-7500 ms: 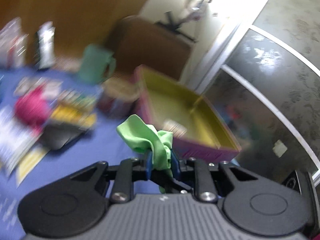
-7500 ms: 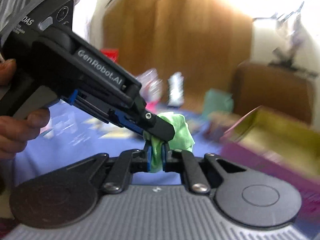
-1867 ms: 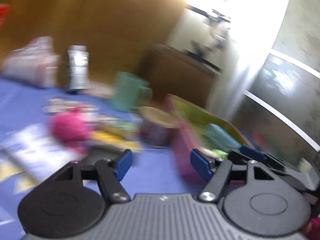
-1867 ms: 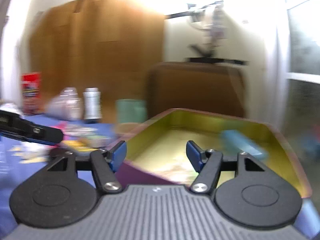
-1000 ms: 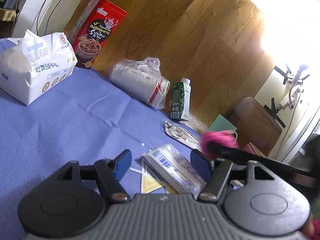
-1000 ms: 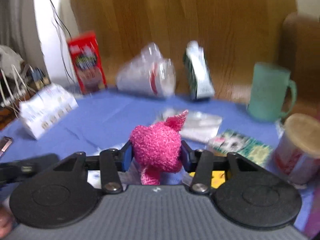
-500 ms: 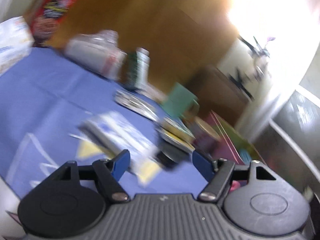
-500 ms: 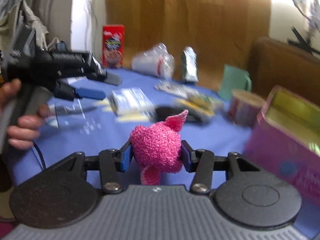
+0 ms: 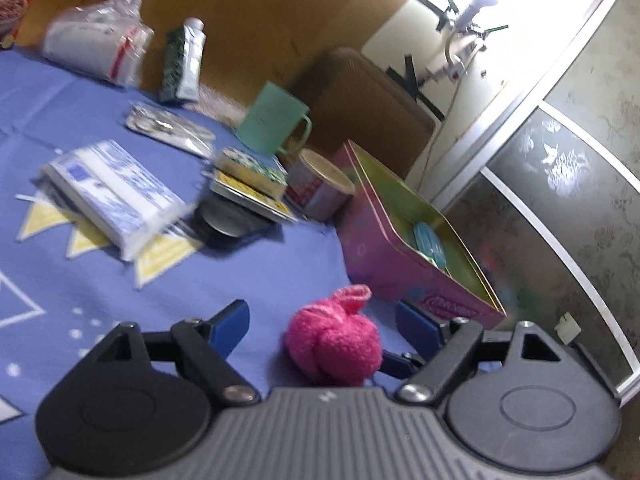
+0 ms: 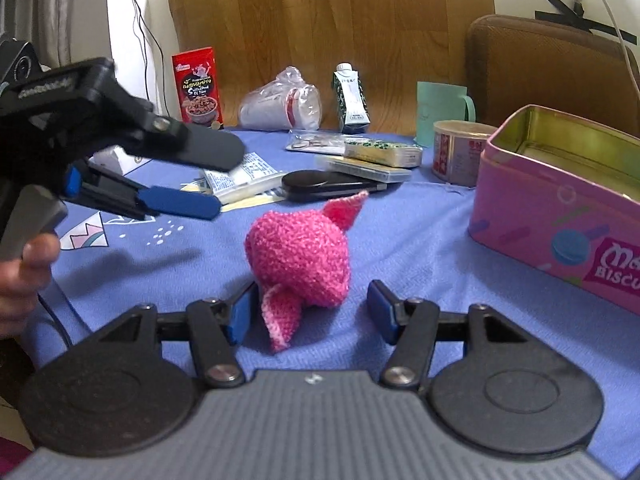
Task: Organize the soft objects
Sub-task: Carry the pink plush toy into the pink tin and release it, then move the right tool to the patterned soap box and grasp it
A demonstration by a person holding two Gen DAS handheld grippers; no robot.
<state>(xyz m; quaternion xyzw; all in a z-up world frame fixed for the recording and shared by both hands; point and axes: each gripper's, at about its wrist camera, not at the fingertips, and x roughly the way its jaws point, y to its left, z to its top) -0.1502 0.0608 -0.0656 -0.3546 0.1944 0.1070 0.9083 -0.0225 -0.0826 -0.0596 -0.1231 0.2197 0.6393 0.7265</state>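
The right gripper [image 10: 312, 312], jaws just widening, is releasing the pink knitted toy [image 10: 298, 254] onto the blue tablecloth [image 10: 400, 248]; the left gripper [image 9: 320, 324] is gaping empty.

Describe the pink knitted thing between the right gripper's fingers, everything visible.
The pink knitted ball looks like fuzzy yarn rolled into a rounded bundle, with one pointed flap sticking up at the back and a paler one hanging toward the camera. It rests on the blue tablecloth, left of the pink biscuit tin. The right gripper has just been opening; its pads flank the ball, apparently not pressing it.

Black left gripper [image 10: 192, 178], blue-padded jaws, silver screws, ribbed grey body, white lettering
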